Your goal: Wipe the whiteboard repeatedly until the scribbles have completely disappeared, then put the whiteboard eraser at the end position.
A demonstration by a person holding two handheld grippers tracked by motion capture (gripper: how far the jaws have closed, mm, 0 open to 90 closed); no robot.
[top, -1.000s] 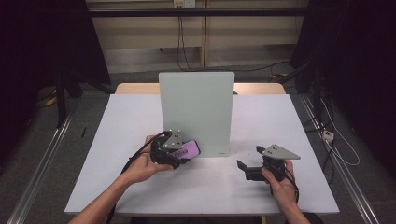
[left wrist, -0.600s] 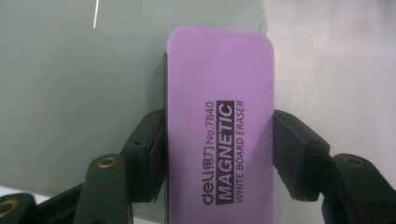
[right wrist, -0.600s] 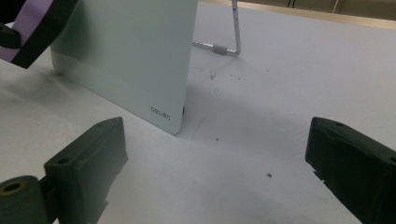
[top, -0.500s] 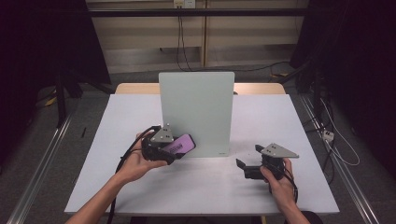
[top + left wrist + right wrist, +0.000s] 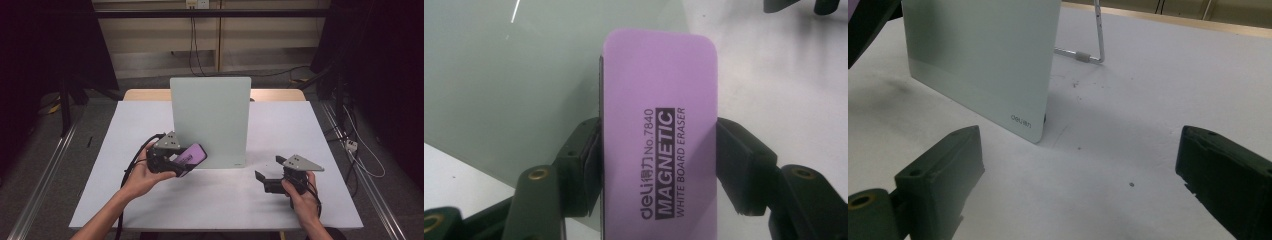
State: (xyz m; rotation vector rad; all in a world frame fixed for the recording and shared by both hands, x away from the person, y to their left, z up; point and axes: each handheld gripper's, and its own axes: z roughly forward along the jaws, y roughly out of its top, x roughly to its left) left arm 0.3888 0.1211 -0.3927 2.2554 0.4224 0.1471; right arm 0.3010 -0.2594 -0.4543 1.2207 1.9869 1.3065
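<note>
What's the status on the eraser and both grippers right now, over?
Left gripper shut on purple eraser, held at the lower left of the upright board. Right gripper open, empty, low over the table. Nothing between eraser and board.

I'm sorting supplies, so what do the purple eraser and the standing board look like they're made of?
The eraser: probably matte plastic or dense foam on top, going by its smooth printed purple face, with a dark layer along one edge. The board: likely glossy frosted glass or coated panel, pale green and faintly reflective, on a thin metal stand.
</note>
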